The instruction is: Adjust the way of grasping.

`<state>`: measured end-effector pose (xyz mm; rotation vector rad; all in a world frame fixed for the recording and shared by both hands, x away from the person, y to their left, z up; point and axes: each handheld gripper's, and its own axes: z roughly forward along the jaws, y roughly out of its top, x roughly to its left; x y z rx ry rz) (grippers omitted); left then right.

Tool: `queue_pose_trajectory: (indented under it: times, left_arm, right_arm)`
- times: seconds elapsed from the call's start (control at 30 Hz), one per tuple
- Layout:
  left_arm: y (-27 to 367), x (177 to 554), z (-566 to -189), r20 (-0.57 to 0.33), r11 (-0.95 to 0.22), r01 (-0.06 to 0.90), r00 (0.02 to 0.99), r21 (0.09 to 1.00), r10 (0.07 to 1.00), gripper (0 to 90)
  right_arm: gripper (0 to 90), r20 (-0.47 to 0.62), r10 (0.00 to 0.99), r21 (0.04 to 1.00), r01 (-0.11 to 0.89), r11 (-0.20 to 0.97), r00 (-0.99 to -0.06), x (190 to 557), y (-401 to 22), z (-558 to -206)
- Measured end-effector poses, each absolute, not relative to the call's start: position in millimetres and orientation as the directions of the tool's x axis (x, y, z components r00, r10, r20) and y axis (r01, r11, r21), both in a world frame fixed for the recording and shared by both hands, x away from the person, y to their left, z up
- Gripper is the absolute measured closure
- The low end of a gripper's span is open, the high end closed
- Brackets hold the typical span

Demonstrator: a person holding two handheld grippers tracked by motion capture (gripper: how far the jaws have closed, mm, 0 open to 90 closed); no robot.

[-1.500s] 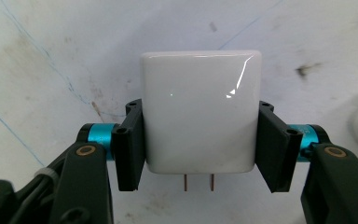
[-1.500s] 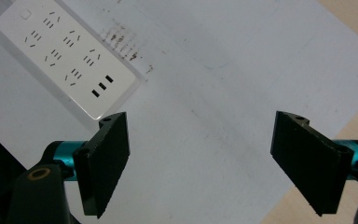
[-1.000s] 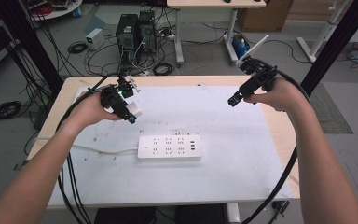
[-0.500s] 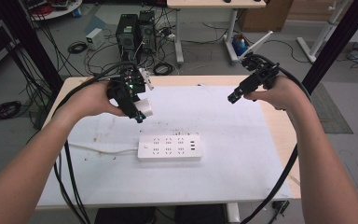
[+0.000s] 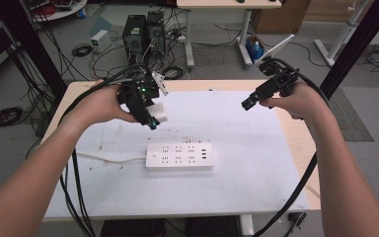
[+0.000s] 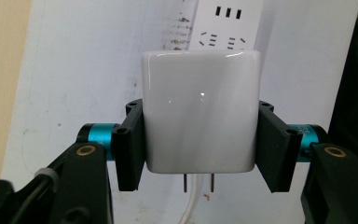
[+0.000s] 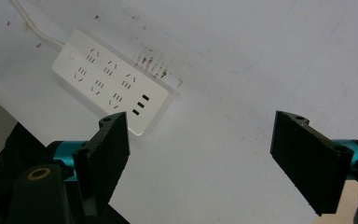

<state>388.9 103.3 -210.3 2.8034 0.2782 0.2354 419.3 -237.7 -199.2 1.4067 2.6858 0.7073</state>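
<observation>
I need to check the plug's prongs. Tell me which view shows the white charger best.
The left gripper view: the white charger sits large between the left gripper's jaws, two prongs visible beneath. The high view shows it small beside that gripper, prongs indistinct.

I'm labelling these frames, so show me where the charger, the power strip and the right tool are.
charger (image 6: 200, 109): left gripper view, middle of its glossy white face.
power strip (image 5: 179, 157): high view, centre of its top, among the sockets.
right tool (image 7: 200, 149): right gripper view, midway between its open tips.
</observation>
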Motion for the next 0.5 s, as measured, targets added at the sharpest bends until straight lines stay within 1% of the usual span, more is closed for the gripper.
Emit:
queue_pose_trajectory:
  times: [0.13, 0.3, 0.4, 0.5]
  left_arm:
    - [96.5, 390.7, -212.8, 0.139, -0.933, 0.144, 0.97, 0.329, 0.199, 42.4]
    - [85.6, 392.6, -213.4, 0.154, -0.922, 0.116, 0.971, 0.369, 0.184, 42.4]
    - [80.6, 393.3, -214.6, 0.167, -0.914, 0.102, 0.969, 0.393, 0.181, 42.4]
    - [76.2, 394.6, -216.2, 0.163, -0.904, 0.09, 0.972, 0.418, 0.171, 42.5]
  right_arm:
    - [19.2, 0.17, 0.788, 0.401, 0.772, 0.493, -0.591, 416.9, -231.2, -196.5]
    - [19.2, 0.161, 0.781, 0.395, 0.765, 0.509, -0.603, 413.6, -214.8, -191.7]
    - [19.2, 0.169, 0.772, 0.396, 0.759, 0.517, -0.613, 412.7, -208.3, -190.0]
    - [19.2, 0.183, 0.753, 0.408, 0.746, 0.526, -0.632, 410.3, -197.8, -187.9]
